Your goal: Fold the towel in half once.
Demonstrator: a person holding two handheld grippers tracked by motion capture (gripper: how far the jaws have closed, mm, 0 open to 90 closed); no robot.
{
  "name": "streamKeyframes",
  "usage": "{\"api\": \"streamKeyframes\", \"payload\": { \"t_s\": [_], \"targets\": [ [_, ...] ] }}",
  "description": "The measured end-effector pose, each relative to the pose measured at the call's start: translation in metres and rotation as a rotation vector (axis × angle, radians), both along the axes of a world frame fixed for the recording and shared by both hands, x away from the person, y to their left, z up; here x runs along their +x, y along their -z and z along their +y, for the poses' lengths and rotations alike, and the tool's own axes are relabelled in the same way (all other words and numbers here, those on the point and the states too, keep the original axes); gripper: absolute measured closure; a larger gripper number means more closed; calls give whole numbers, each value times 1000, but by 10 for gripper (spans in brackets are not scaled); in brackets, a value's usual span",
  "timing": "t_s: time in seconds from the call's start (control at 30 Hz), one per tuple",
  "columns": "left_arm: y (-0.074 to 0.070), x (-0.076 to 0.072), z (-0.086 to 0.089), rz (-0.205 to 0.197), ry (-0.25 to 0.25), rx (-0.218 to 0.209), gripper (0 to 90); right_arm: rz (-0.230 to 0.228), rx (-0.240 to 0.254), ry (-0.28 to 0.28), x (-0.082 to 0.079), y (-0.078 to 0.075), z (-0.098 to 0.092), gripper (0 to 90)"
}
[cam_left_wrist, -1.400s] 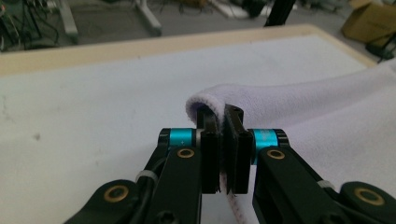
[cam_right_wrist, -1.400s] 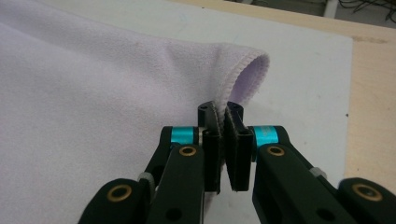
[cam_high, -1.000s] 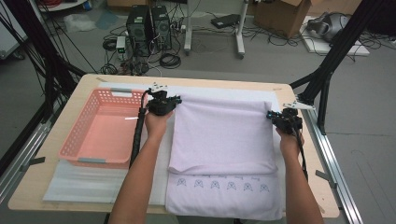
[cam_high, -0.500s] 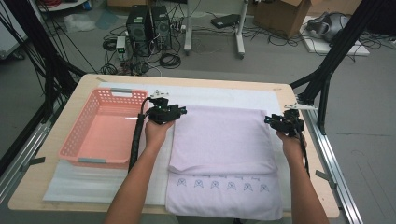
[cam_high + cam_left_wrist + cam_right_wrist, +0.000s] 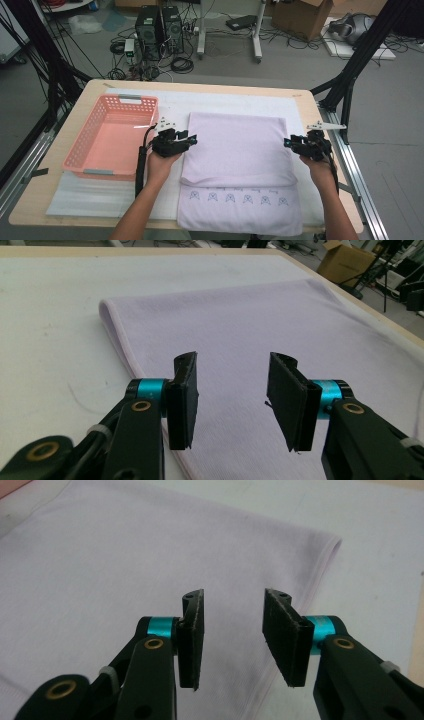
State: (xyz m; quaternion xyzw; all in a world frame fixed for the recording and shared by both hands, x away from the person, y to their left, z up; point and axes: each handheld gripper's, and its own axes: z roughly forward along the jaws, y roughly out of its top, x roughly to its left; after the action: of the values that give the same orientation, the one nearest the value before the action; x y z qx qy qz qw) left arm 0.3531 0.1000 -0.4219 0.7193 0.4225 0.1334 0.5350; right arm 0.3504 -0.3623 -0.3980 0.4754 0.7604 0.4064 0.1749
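We took this for the gap between two folds of the lilac towel (image 5: 235, 150), which lay folded once on the tabletop (image 5: 55, 185), right of the pink basket (image 5: 112, 137), its upper layer short of the near hem. The left gripper (image 5: 189, 141) stood at the towel's left edge and the right gripper (image 5: 289, 143) at its right edge. Both sets of fingers (image 5: 182, 400) had just been opening and stood moderately apart with nothing between them. Next, we judged, each would need to close on an edge and carry it across. The near hem bore a row of small printed emblems (image 5: 236, 198); we could read no writing there.
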Motion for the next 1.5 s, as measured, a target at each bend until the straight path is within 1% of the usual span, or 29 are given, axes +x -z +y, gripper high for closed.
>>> {"api": "streamKeyframes", "payload": {
  "t_s": [0.07,0.1,0.13,0.17,0.2,0.23,0.27,0.33,0.43,0.5,0.6,0.63,0.67,0.73,0.8,0.83,0.87,0.9,0.97,1.0,1.1,1.27,1.33,1.4,1.43,1.47,1.5],
  "targets": [
    [0,-8,1,5,14,12,552,11,5,-4,-11,5,-1,592],
    [1,-13,2,-7,20,6,550,12,5,-7,-16,7,-1,587],
    [2,-18,2,-11,24,2,552,19,13,-7,-21,9,-1,584],
    [1,-21,2,-9,39,17,552,21,19,-10,-26,12,-2,573],
    [2,-26,1,-20,54,24,550,27,25,-14,-32,14,-2,567],
    [1,-29,1,-22,62,26,552,30,28,-16,-37,17,-1,566],
    [2,-34,0,-37,73,29,552,34,22,-23,-40,18,0,559],
    [4,-43,-1,-43,92,33,553,31,0,-28,-51,22,2,541],
    [8,-50,-1,-38,104,43,553,23,3,-24,-63,24,5,518],
    [10,-55,0,-39,103,43,552,16,5,-23,-71,26,6,514],
    [12,-64,3,-50,105,43,553,14,-5,-24,-80,28,6,514],
    [12,-66,4,-53,109,50,553,16,-6,-25,-83,29,7,515],
    [12,-67,4,-49,111,59,553,17,-7,-30,-86,30,7,517],
    [14,-70,5,-46,115,62,553,13,-21,-32,-91,33,6,525],
    [16,-74,5,-41,123,66,554,14,-13,-36,-94,36,5,571],
    [17,-76,4,-39,124,68,554,23,-9,-41,-95,39,4,593],
    [17,-77,3,-43,123,65,554,25,-23,-49,-96,41,4,631],
    [17,-78,3,-45,125,63,555,29,-31,-57,-96,43,3,688],
    [16,-79,1,-55,124,65,557,40,-29,-67,-96,45,1,786],
    [16,-79,1,-55,127,66,562,34,-24,-73,-97,46,0,820],
    [17,-82,2,-48,119,60,563,22,-10,-68,-101,44,-3,840],
    [21,-92,7,-41,123,55,566,13,0,-46,-112,44,-7,831],
    [21,-96,9,-40,128,61,566,5,-12,-34,-118,43,-6,823],
    [22,-98,9,-44,127,65,565,-1,-26,-20,-122,43,-6,767],
    [22,-99,10,-47,128,73,564,0,-26,-9,-124,44,-6,737],
    [21,-99,11,-48,127,73,562,-2,-21,-4,-125,44,-7,731],
    [21,-99,11,-49,129,76,559,-11,-15,0,-127,43,-8,700]
  ]
}}
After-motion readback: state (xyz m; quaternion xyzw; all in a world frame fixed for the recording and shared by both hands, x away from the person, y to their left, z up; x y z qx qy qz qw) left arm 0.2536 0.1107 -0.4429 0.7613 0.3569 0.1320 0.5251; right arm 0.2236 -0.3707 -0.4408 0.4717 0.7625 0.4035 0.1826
